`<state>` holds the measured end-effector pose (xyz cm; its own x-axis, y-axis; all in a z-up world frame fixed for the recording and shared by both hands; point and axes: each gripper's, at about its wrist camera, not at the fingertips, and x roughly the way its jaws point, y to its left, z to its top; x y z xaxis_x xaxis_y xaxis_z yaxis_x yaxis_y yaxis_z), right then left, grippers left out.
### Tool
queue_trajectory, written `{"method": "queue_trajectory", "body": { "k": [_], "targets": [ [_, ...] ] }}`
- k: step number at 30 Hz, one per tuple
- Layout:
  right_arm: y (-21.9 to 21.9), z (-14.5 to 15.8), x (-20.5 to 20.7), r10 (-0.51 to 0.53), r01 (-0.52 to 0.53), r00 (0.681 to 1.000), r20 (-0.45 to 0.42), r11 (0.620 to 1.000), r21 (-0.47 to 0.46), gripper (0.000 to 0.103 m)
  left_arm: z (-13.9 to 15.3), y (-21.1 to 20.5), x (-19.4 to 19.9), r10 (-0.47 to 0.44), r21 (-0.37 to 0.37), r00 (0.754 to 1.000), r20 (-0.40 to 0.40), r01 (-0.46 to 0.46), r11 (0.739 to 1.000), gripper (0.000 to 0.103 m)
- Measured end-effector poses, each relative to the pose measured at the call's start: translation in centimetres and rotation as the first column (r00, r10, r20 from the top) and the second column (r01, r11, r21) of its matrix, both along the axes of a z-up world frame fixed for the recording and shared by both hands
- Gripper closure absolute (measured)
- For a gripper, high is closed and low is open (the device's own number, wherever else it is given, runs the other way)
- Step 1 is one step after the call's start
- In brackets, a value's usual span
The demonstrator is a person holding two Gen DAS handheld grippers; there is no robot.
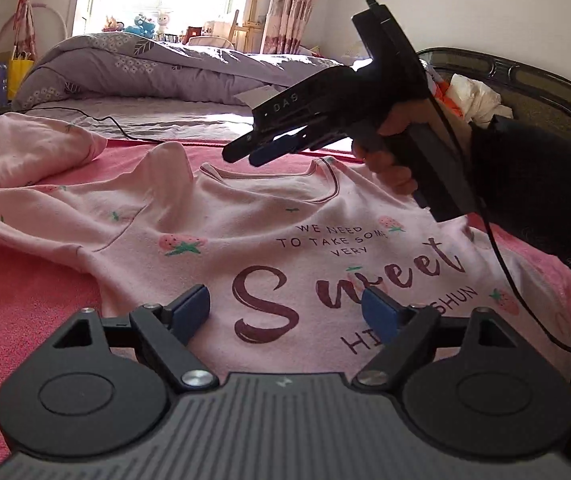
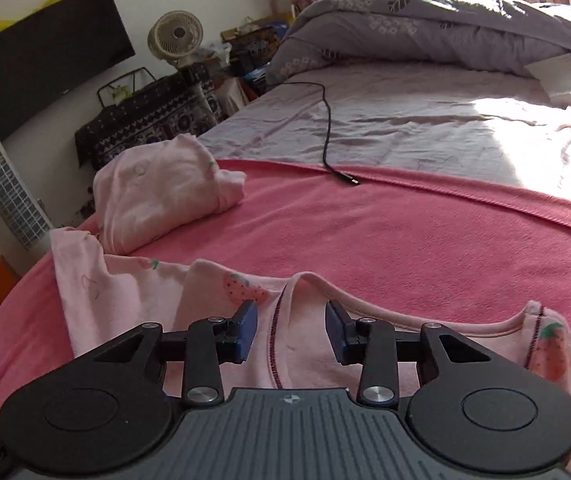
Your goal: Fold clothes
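Now, near to far:
Left gripper point(image 1: 285, 312): fingers wide apart over the printed chest of the pink T-shirt point(image 1: 269, 232), nothing between the pads; best kept low and level before biting cloth.
Right gripper point(image 2: 291, 334): fingers partly apart, straddling the collar band point(image 2: 275, 340) without pinching it; seen from the left wrist view as a black tool point(image 1: 261, 148) in a hand point(image 1: 393, 160) above the neckline.
Shirt position: face up, print readable, spread on the pink blanket point(image 2: 405, 240); the sleeve toward the bundle still rumpled, the body fairly flat.
Step in hand, judged: re-gripping for a fold; likely a side or shoulder fold next.
Good practice: smooth out the wrinkled sleeve first; pinch a single layer at shoulder seam and hem side; lift both ends together so the edge stays straight; lay down along the print's margin, not across it.
Risk: catching blanket pile with the shirt; uneven lift dragging the collar askew.
Farther off: second pink garment point(image 2: 165, 188) bundled at the blanket's edge, well apart from the shirt.
Farthest: black cable point(image 2: 327, 136) on the grey sheet, clear of the fold area.
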<state>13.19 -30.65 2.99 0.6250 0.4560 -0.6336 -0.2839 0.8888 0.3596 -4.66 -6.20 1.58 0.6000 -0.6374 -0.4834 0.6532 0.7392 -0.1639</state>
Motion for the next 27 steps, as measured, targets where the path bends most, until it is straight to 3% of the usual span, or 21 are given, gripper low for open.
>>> {"method": "queue_trajectory", "body": {
  "k": [1, 3, 4, 10, 13, 15, 16, 19, 22, 24, 25, 27],
  "targets": [
    [0.6, -0.7, 0.4, 0.017, -0.016, 1.000, -0.025, 0.999, 0.048, 0.063, 0.2, 0.3, -0.2, -0.001, -0.011, 1.000, 0.005, 0.001, 1.000, 0.018],
    [1.2, -1.5, 1.2, 0.011, -0.009, 0.999, -0.050, 0.998, 0.056, 0.069, 0.2, 0.7, -0.2, -0.004, -0.025, 1.000, 0.007, 0.005, 1.000, 0.018],
    [1.5, -2.0, 1.7, -0.005, 0.008, 0.998, -0.062, 0.999, 0.044, 0.092, 0.1, 0.9, -0.1, -0.005, -0.030, 1.000, 0.003, 0.005, 1.000, 0.018],
    [1.4, -1.7, 3.1, -0.124, 0.123, 0.992, 0.003, 0.990, 0.075, 0.095, -0.3, 0.9, -0.1, -0.002, -0.031, 1.000, -0.003, 0.002, 1.000, 0.018],
    [1.5, -1.9, 4.5, -0.186, 0.185, 0.982, 0.044, 0.982, 0.024, 0.101, -0.7, 0.6, 0.0, -0.004, -0.013, 1.000, -0.002, 0.004, 1.000, 0.018],
    [1.1, -3.4, 6.0, -0.233, 0.233, 0.972, 0.007, 0.973, 0.004, 0.101, -0.8, 0.5, -0.1, -0.009, -0.003, 1.000, 0.004, 0.009, 1.000, 0.017],
    [0.3, -4.3, 6.4, -0.240, 0.241, 0.970, -0.023, 0.969, 0.055, 0.102, -0.9, 0.5, -0.1, -0.013, -0.004, 1.000, 0.007, 0.013, 1.000, 0.017],
    [-0.9, -3.9, 5.9, -0.204, 0.205, 0.979, -0.013, 0.972, 0.117, 0.095, -0.9, 0.8, -0.1, -0.018, -0.018, 1.000, 0.006, 0.018, 1.000, 0.016],
    [-0.5, -1.7, 4.3, -0.140, 0.135, 0.988, 0.058, 0.988, 0.080, 0.090, -0.9, 0.8, -0.1, -0.018, -0.021, 1.000, 0.005, 0.018, 1.000, 0.015],
    [0.6, 0.2, 2.7, -0.047, 0.041, 0.992, 0.117, 0.998, 0.050, 0.065, -1.0, 0.7, -0.2, -0.018, -0.016, 1.000, 0.008, 0.018, 1.000, 0.014],
    [1.2, 1.0, 1.9, 0.000, -0.005, 0.990, 0.139, 0.999, 0.034, 0.044, -1.0, 0.7, -0.2, -0.018, -0.013, 1.000, 0.010, 0.018, 1.000, 0.014],
    [3.8, 2.0, 0.3, 0.112, -0.104, 0.981, 0.159, 0.993, -0.052, 0.039, -1.0, 0.7, -0.2, -0.017, -0.012, 1.000, 0.012, 0.017, 1.000, 0.014]
  ]
}}
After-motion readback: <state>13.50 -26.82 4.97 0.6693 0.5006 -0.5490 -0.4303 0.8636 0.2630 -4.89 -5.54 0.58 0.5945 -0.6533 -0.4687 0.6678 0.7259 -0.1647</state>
